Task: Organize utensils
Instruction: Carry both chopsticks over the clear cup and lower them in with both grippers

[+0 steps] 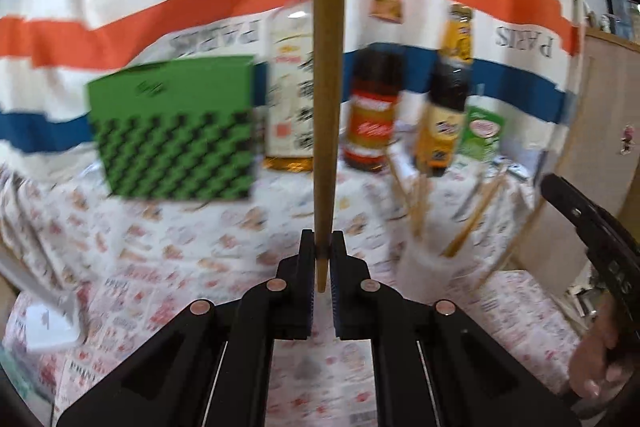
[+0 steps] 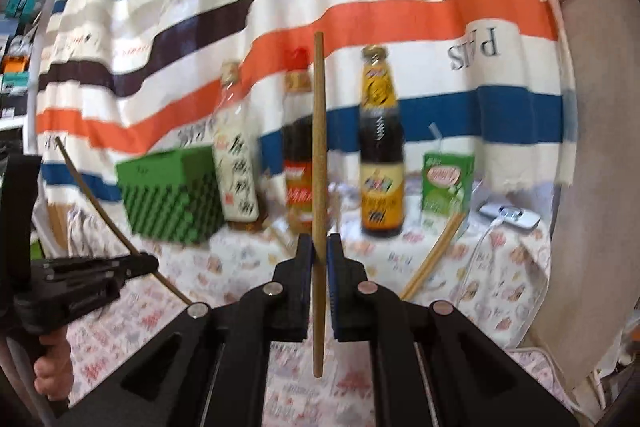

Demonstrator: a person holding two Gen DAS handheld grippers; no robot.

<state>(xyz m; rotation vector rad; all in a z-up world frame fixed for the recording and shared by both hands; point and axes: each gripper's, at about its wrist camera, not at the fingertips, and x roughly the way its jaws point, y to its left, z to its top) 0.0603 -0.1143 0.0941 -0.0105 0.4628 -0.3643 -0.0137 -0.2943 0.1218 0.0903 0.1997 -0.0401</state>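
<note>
In the left wrist view my left gripper (image 1: pixel 322 247) is shut on the lower end of a wooden chopstick (image 1: pixel 328 67) that stands upright and runs out of the top of the frame. To its right a white cup (image 1: pixel 420 263) holds several more chopsticks (image 1: pixel 474 215). In the right wrist view my right gripper (image 2: pixel 318 251) is shut on a second upright chopstick (image 2: pixel 319 147), gripped below its middle. The left gripper (image 2: pixel 132 265) shows at the left of that view with its chopstick (image 2: pixel 92 203). Leaning chopsticks (image 2: pixel 436 259) show to the right; their cup is hidden there.
At the back of the patterned tablecloth (image 1: pixel 180 259) stand a green checked box (image 1: pixel 172 131), a clear bottle (image 1: pixel 290 87), two dark sauce bottles (image 1: pixel 372 115) (image 1: pixel 444 99) and a green carton (image 1: pixel 480 135). A striped cloth hangs behind. A white device (image 2: pixel 510 215) with a cable lies at the right.
</note>
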